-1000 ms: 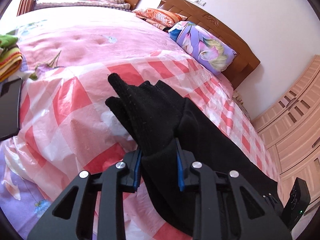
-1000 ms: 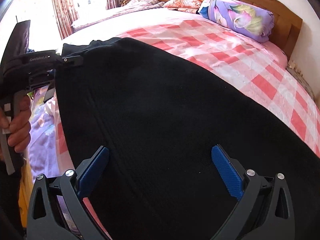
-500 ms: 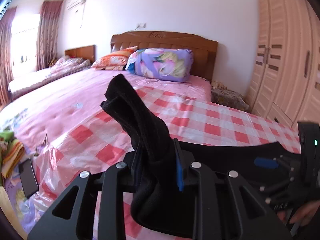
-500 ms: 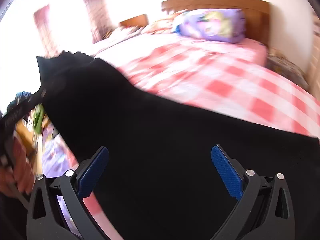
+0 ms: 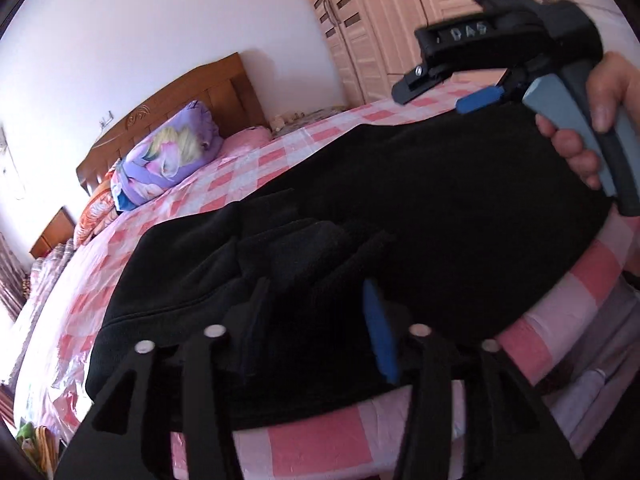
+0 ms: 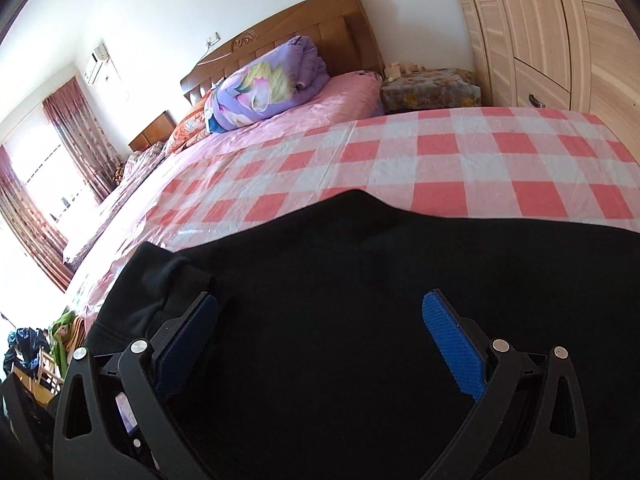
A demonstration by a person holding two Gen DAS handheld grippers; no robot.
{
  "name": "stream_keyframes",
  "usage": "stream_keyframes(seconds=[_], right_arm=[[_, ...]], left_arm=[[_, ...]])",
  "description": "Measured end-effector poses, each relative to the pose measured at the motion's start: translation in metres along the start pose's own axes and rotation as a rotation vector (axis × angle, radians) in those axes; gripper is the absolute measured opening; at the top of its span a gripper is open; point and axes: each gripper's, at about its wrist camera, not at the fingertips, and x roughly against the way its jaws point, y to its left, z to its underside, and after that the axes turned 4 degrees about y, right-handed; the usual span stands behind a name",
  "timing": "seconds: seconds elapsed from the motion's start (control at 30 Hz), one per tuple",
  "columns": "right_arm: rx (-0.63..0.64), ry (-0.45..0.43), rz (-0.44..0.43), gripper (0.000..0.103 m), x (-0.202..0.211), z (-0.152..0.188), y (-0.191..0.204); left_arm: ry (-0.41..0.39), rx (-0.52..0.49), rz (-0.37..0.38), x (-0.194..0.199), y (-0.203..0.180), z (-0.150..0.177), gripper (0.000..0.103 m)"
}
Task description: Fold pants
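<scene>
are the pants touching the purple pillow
Apart. The right wrist view shows the pants low on the bed with a wide stretch of pink checked sheet between them and the purple pillow at the headboard.

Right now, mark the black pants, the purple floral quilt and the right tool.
black pants (image 6: 360, 280), right wrist view, flat upper layer.
purple floral quilt (image 6: 268, 84), right wrist view, middle of the roll.
right tool (image 6: 320, 336), right wrist view, midway between its blue pads.
</scene>
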Motion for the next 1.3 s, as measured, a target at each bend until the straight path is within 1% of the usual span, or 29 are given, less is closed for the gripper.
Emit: stream_keyframes(seconds=[0.03,0.07,0.1,0.13,0.17,0.2,0.23,0.27,0.3,0.37,0.4,0.47,0.53,0.67,0.77,0.87,0.9,1.0,1.03,1.07,1.13,1.2,1.23,1.3], right_arm=[[0.015,0.016,-0.023,0.099,-0.002,0.005,0.005],[0.033,0.032,-0.056,0.099,-0.006,0.009,0.013],[0.045,0.043,-0.088,0.099,-0.009,0.010,0.021],[0.053,0.056,-0.143,0.098,-0.014,0.014,0.032],[0.063,0.074,-0.195,0.094,-0.016,0.017,0.041],[0.082,0.093,-0.241,0.091,-0.018,0.022,0.054],[0.108,0.108,-0.270,0.082,-0.021,0.025,0.065],[0.145,0.125,-0.287,0.078,-0.025,0.030,0.078],[0.191,0.152,-0.296,0.078,-0.031,0.037,0.093],[0.241,0.191,-0.310,0.074,-0.041,0.049,0.110],[0.253,0.209,-0.313,0.071,-0.046,0.054,0.116],[0.266,0.227,-0.305,0.062,-0.053,0.058,0.122],[0.284,0.222,-0.296,0.059,-0.057,0.059,0.126],[0.289,0.211,-0.293,0.059,-0.061,0.050,0.131],[0.286,0.203,-0.281,0.059,-0.061,0.048,0.131],[0.192,0.265,-0.347,0.061,-0.073,0.050,0.119],[0.175,0.269,-0.361,0.061,-0.074,0.050,0.117],[0.202,0.289,-0.353,0.060,-0.077,0.045,0.127],[0.216,0.290,-0.355,0.054,-0.078,0.044,0.133],[0.232,0.287,-0.355,0.035,-0.079,0.044,0.138],[0.258,0.262,-0.356,0.016,-0.080,0.041,0.146],[0.284,0.226,-0.350,0.015,-0.072,0.035,0.152],[0.315,0.191,-0.342,0.015,-0.062,0.032,0.158],[0.363,0.135,-0.342,0.015,-0.044,0.019,0.171]], left_arm=[[-0.030,0.026,0.010,0.010,0.007,0.002,0.072],[-0.063,0.064,0.005,0.022,0.019,0.005,0.079],[-0.080,0.107,-0.007,0.031,0.033,0.009,0.080],[-0.087,0.160,-0.024,0.037,0.048,0.012,0.082],[-0.083,0.223,-0.060,0.041,0.066,0.016,0.086],[-0.067,0.267,-0.124,0.040,0.081,0.019,0.087],[-0.048,0.286,-0.196,0.039,0.088,0.021,0.087],[-0.017,0.291,-0.276,0.034,0.098,0.025,0.087],[0.004,0.284,-0.314,0.031,0.102,0.029,0.087],[0.046,0.270,-0.353,0.025,0.110,0.035,0.087],[0.058,0.265,-0.353,0.021,0.112,0.040,0.087],[0.077,0.270,-0.337,0.016,0.116,0.048,0.087],[0.092,0.287,-0.321,0.010,0.117,0.057,0.087],[0.121,0.295,-0.317,0.002,0.113,0.071,0.087],[0.122,0.309,-0.309,0.000,0.116,0.076,0.088],[0.125,0.324,-0.296,0.003,0.118,0.079,0.090],[0.128,0.331,-0.291,0.003,0.120,0.079,0.090],[0.142,0.346,-0.280,-0.001,0.119,0.082,0.090],[0.145,0.347,-0.280,-0.002,0.119,0.083,0.090],[0.148,0.346,-0.281,-0.003,0.118,0.083,0.090],[0.150,0.341,-0.283,-0.003,0.117,0.082,0.090],[0.149,0.335,-0.283,0.000,0.116,0.081,0.090],[0.147,0.337,-0.278,0.002,0.117,0.082,0.090],[0.142,0.362,-0.253,0.005,0.121,0.085,0.090]])
